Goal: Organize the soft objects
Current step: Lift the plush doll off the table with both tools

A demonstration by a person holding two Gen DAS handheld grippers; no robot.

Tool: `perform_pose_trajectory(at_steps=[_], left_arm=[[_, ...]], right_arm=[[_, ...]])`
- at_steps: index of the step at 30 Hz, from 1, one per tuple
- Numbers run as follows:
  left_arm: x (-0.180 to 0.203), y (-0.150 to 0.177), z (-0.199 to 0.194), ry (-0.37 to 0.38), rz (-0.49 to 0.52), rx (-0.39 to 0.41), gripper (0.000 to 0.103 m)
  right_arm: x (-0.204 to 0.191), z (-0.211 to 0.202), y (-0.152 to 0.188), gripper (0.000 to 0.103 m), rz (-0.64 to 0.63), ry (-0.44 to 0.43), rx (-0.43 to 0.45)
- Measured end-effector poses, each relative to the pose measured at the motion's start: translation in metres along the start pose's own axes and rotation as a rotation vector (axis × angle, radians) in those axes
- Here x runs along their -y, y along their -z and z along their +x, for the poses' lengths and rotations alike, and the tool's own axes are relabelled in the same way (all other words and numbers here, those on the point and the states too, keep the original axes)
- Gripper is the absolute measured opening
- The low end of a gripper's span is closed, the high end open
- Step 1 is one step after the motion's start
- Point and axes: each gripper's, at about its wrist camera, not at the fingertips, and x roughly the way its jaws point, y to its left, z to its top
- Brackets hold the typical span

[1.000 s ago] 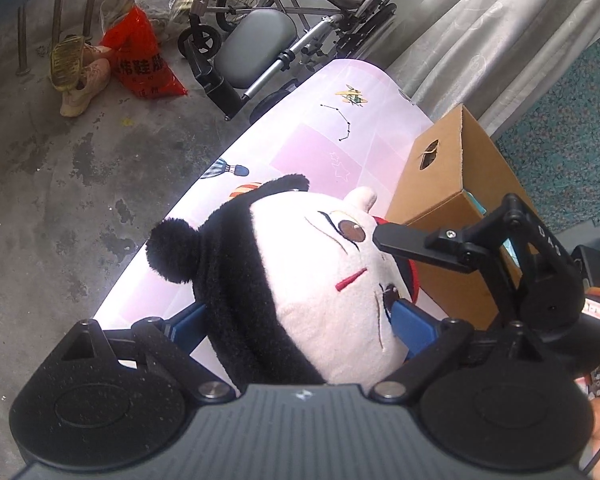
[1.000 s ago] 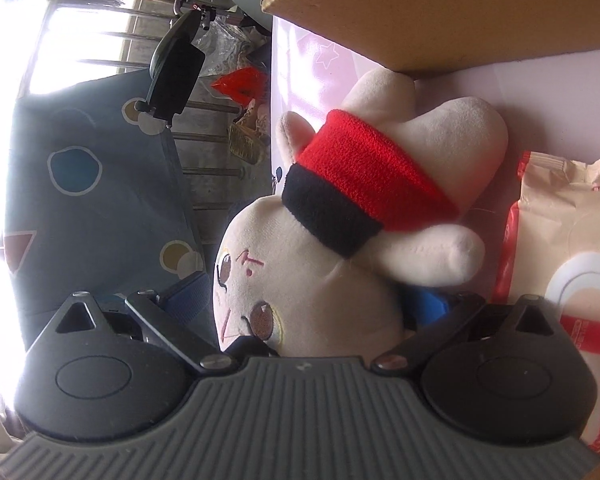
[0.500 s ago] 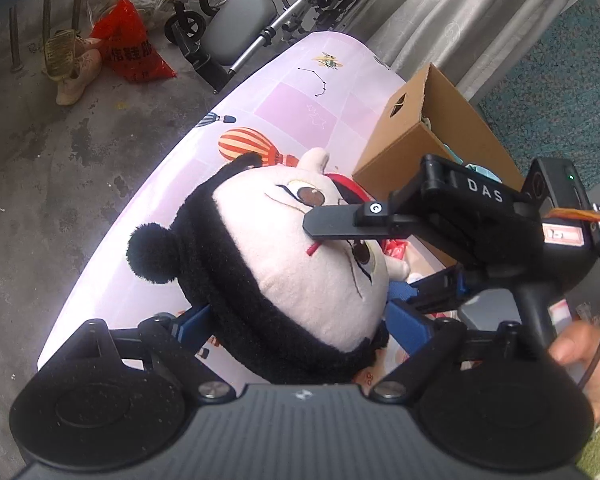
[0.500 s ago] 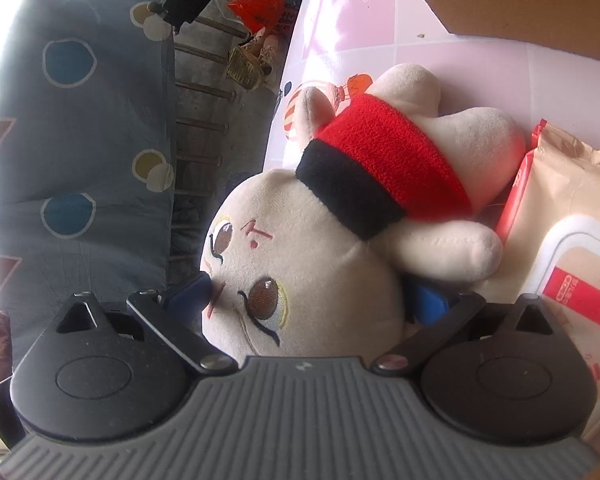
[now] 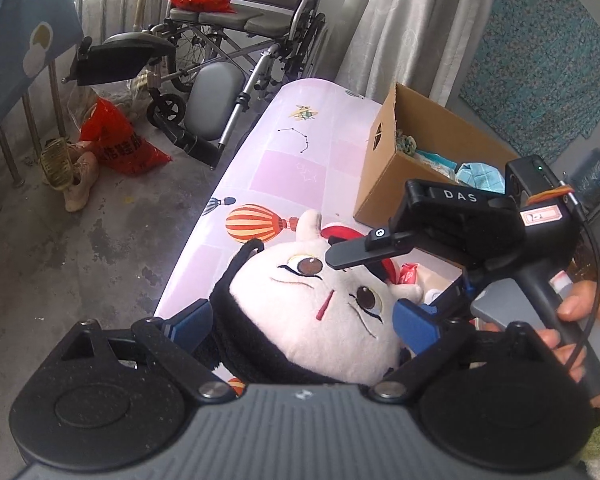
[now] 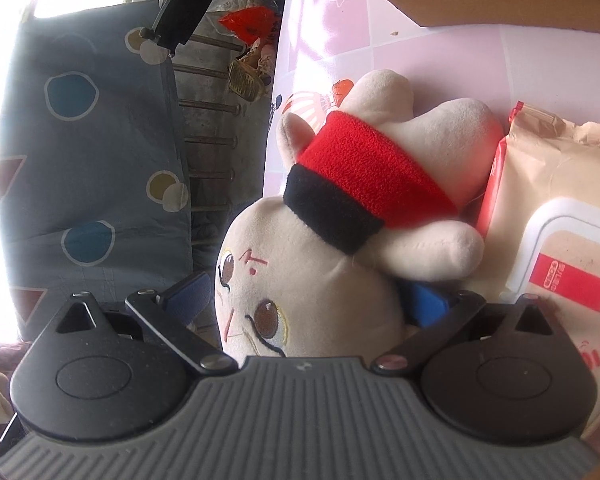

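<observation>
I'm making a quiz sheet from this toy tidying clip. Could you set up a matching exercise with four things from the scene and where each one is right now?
Things:
1. plush doll
2. cardboard box
3. wet wipes pack
4. wheelchair

Places:
a. on the bare floor beyond the far end of the table
b. standing open on the pink table, cloth items inside
c. lying flat on the table beside the doll's legs
d. head between the blue pads of both tongs

Pairs: 1-d, 2-b, 3-c, 4-a
</observation>
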Motion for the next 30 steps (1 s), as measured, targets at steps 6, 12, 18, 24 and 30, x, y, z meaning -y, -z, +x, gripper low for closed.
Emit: perform_pose_trajectory(at_steps=[6, 12, 18, 24, 30], left_arm=[[-0.005, -0.013, 0.044, 0.039, -0.001, -0.112, 0.099], [0.013, -0.004, 0.056, -0.031, 0.090, -0.143, 0.103], [0.023, 0.002, 0.057, -0.066, 0.116, -0.148, 0.103], [0.026, 0.009, 0.044, -0.045, 0.114, -0.158, 0.101], [0.008, 0.011, 0.034, -0.007, 0.093, -0.136, 0.101]], right_arm=[[-0.001, 0.005, -0.004, 0.102, 0.002, 0.008, -0.002], [-0.015, 0.019, -0.004, 0.102, -0.059, 0.080, -0.023], [-0.023, 0.021, 0.000, 0.100, -0.140, 0.119, -0.023], [-0.027, 0.018, 0.001, 0.099, -0.185, 0.129, -0.050], [-0.024, 0.016, -0.008, 0.101, -0.158, 0.123, -0.098]])
